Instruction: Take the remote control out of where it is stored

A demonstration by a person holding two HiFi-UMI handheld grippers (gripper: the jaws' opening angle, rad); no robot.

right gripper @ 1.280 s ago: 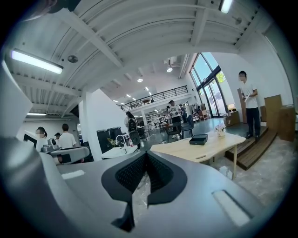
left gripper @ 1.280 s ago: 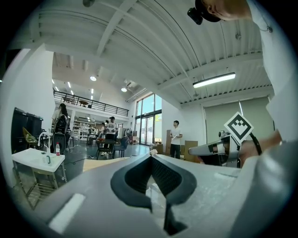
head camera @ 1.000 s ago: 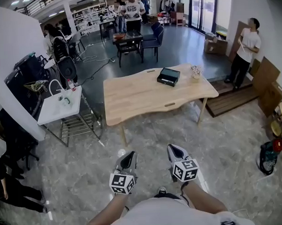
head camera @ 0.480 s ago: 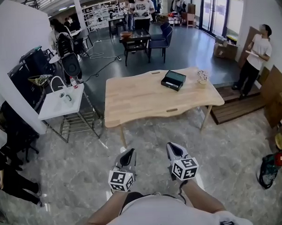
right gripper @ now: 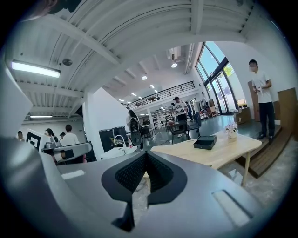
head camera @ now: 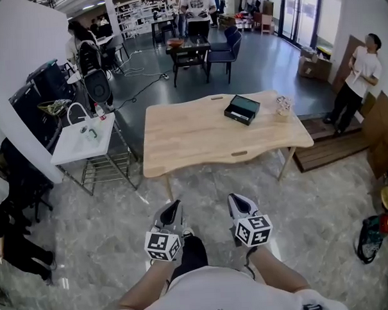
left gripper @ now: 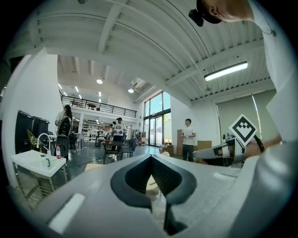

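Light wooden bench (head camera: pixel 193 141) at 12 o'clock, standing on grey marbled floor (head camera: pixel 89 252). Small flower pot (head camera: pixel 283 105) on the bench near its far right corner. White sink stand (head camera: pixel 78 146) at 10 o'clock, near the bench's left end, not touching. Person in white shirt (head camera: pixel 360 73) stands at 2 o'clock beside a low wooden platform (head camera: pixel 325 145). Dark table with chairs (head camera: pixel 192 48) farther off at 12 o'clock.

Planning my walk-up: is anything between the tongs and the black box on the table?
Nothing visible does. Bare floor and open tabletop separate the left tongs and right tongs from the black box.
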